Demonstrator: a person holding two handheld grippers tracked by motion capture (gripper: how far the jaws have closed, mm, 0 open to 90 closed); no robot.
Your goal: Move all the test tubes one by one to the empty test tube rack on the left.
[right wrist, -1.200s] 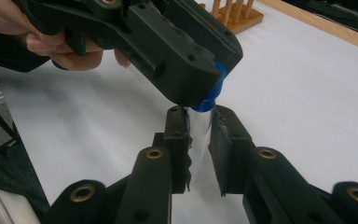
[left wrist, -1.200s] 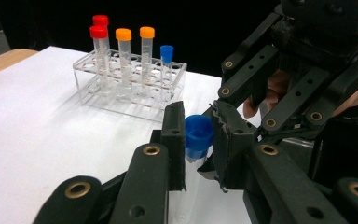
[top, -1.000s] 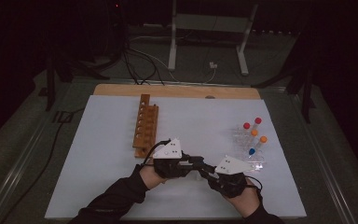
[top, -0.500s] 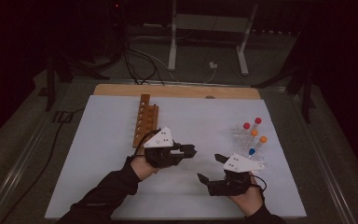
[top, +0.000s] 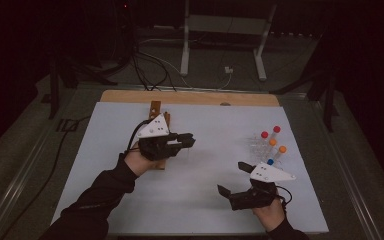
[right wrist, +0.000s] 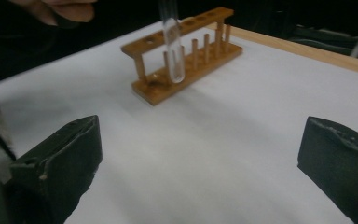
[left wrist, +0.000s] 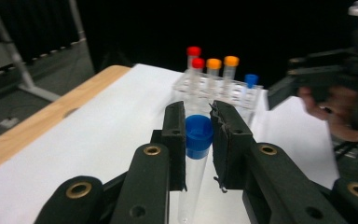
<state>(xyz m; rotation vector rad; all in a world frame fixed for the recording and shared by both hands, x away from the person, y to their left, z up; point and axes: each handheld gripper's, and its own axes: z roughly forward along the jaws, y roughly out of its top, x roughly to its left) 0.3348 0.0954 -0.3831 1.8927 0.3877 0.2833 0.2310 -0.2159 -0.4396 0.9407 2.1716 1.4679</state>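
We hold a blue-capped test tube in the left claw, clamped just below the cap, the glass body hanging down between the jaws. In the high view the left claw hangs above the near end of the wooden tube rack. The right gripper view shows the tube's rounded tip suspended over the wooden tube rack, near its closest holes but not yet in one.

The right claw has just been opening; its jaws stand wide with nothing between them, low over the white table and well apart from the tube.

Risks from this position, as we judge them:
- The grip sits high on the tube, so the tip can swing. A tilted approach would strike the rack's top rail instead of entering a hole.
- Smooth glass may slide down through the pads if pressure eases before the tube is seated.
- A hard descent onto the rail could tip the light rack.
- The clear rack of capped tubes stands just beyond the right claw; a careless sweep could knock it.
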